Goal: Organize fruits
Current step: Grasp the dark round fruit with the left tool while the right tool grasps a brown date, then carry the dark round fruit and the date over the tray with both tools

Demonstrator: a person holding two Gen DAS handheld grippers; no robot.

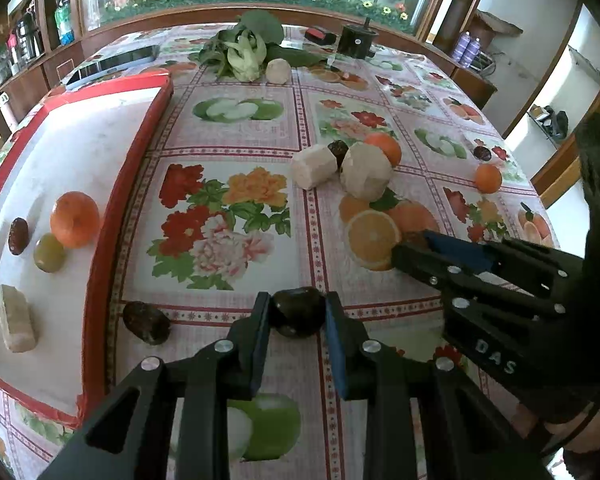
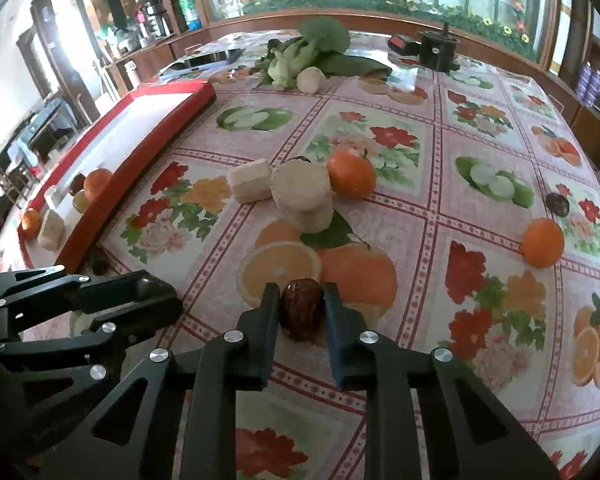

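Two grippers work side by side over the fruit-print tablecloth (image 1: pixel 236 128), each closed on a small dark fruit. The left gripper (image 1: pixel 298 316) clamps a dark, roundish fruit (image 1: pixel 299 312) between its blue-padded fingers (image 1: pixel 260 332); the fruit sits right at the fingertips, wider than tall, its long axis running across from one pad to the other. The right gripper (image 2: pixel 301 310) pinches a reddish-brown date (image 2: pixel 301 312), also at the very tips, standing upright with its long axis roughly vertical and parallel to the pads, its lower end on or just above the cloth; which, the views do not settle.

Left of the left gripper, another dark fruit (image 1: pixel 146 322) lies on the cloth just beside the red-rimmed white tray (image 1: pixel 116 208). In the tray rest a tangerine (image 1: pixel 75 219), a green fruit (image 1: pixel 49 253) touching it, a date (image 1: pixel 18 236) and a pale peeled chunk (image 1: pixel 15 318). Mid-table, two pale peeled pieces (image 2: pixel 302 194) (image 2: pixel 250 181) sit together, an orange (image 2: pixel 351 174) touching the larger. A second orange (image 2: pixel 542 242) and a dark fruit (image 2: pixel 558 204) lie well apart to the right. Leafy greens (image 2: pixel 300 56) lie at the far end.
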